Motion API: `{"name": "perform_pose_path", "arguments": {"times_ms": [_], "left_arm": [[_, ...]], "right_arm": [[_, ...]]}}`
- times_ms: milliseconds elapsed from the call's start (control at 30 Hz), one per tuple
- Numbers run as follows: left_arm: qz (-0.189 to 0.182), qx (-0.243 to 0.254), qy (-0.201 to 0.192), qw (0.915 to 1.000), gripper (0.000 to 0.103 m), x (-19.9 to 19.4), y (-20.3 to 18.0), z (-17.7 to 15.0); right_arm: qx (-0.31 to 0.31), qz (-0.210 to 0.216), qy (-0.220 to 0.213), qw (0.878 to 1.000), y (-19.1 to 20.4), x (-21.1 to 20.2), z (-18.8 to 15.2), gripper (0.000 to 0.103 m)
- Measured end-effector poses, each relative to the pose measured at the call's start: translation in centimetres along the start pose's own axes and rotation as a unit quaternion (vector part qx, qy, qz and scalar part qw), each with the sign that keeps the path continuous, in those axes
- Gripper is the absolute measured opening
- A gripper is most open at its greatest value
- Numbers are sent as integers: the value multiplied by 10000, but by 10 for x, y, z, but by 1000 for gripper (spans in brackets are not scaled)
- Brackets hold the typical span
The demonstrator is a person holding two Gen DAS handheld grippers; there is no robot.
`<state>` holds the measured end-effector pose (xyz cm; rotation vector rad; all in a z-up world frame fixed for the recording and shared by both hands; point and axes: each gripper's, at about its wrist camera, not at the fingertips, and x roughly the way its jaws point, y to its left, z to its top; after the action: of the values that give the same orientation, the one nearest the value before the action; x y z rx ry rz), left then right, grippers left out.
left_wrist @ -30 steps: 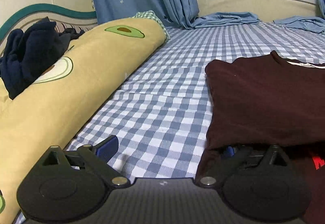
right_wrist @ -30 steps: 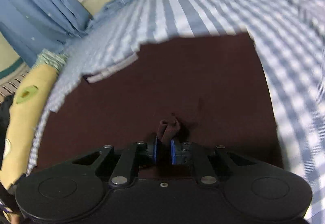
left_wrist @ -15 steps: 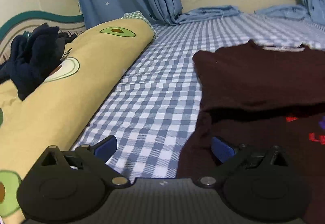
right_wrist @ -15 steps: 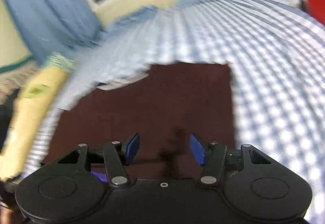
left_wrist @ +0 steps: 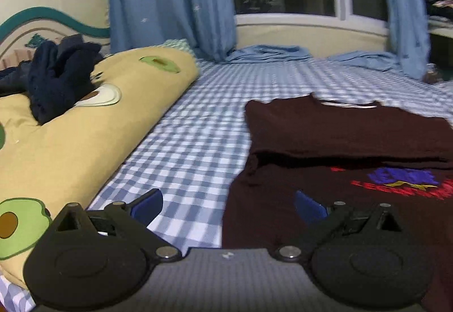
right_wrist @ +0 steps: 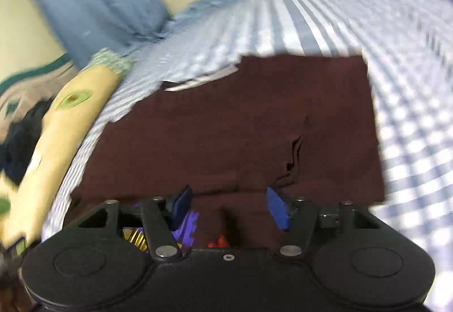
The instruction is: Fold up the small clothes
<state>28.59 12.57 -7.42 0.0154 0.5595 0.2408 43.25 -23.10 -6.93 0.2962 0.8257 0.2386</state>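
Observation:
A dark maroon T-shirt (left_wrist: 334, 139) lies on the checked bedsheet (left_wrist: 209, 125), its upper part folded down so that a red and blue print (left_wrist: 402, 179) shows below the fold. My left gripper (left_wrist: 228, 205) is open above the shirt's left edge, nothing between its fingers. In the right wrist view the same shirt (right_wrist: 243, 125) spreads ahead, with a small pucker (right_wrist: 294, 153) in the cloth. My right gripper (right_wrist: 229, 207) hangs over the shirt's near edge; its jaws are opening and hold nothing.
A long yellow avocado-print bolster (left_wrist: 85, 130) lies along the left, dark navy clothes (left_wrist: 56, 79) heaped on it. Blue curtains (left_wrist: 170, 0) and crumpled blue cloth (left_wrist: 266, 53) sit under the window at the far end. Bare checked sheet lies between bolster and shirt.
My right gripper let go of the pinched maroon cloth and pulled back, jaws spreading. The left gripper drew back and rose, so the fold edge and the print came into view.

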Motion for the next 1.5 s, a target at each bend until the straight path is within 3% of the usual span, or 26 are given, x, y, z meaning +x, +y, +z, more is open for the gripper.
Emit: {"name": "perform_pose_path", "arguments": {"times_ms": [100, 200, 367, 467, 567, 633, 800, 1067, 1200, 1300, 1400, 1500], "left_arm": [[-303, 205, -24, 9993, 101, -23, -2, -5], [-407, 437, 59, 9982, 102, -42, -7, -8], [-415, 631, 344, 9965, 102, -67, -17, -15], [-353, 701, 538, 9955, 102, -80, -26, -21], [-366, 772, 692, 9939, 102, -89, -33, -29], [-407, 792, 779, 9930, 102, -94, -37, -34], [-481, 939, 942, 9899, 102, -104, -47, -46], [-559, 1375, 902, 9848, 102, -118, -55, -57], [-674, 2206, 564, 9714, 102, -134, -66, -76], [-851, 2964, 483, 9501, 102, -142, -78, -98], [-725, 3798, 332, 9216, 102, -139, -93, -125], [-612, 4646, 149, 8833, 100, -127, -109, -157]], "right_arm": [[-155, 217, -134, 9996, 9, -66, -19, 68], [-101, 276, -265, 9992, 13, -125, -43, 93], [-42, 130, -447, 9989, 26, -194, -96, 96], [230, 65, -249, 9994, 26, -208, -130, 102], [-46, -326, -161, 9993, 43, -214, -158, 102], [-82, -371, -219, 9990, 52, -214, -174, 102], [-70, -171, -127, 9997, 72, -201, -194, 102], [-770, -305, 355, 9959, 94, -177, -214, 102], [-1047, -489, 632, 9913, 98, -171, -225, 101], [-1037, -488, 814, 9901, 97, -166, -233, 101], [-907, -435, 881, 9910, 96, -163, -236, 101], [-830, -367, 946, 9914, 95, -160, -235, 101]]}}
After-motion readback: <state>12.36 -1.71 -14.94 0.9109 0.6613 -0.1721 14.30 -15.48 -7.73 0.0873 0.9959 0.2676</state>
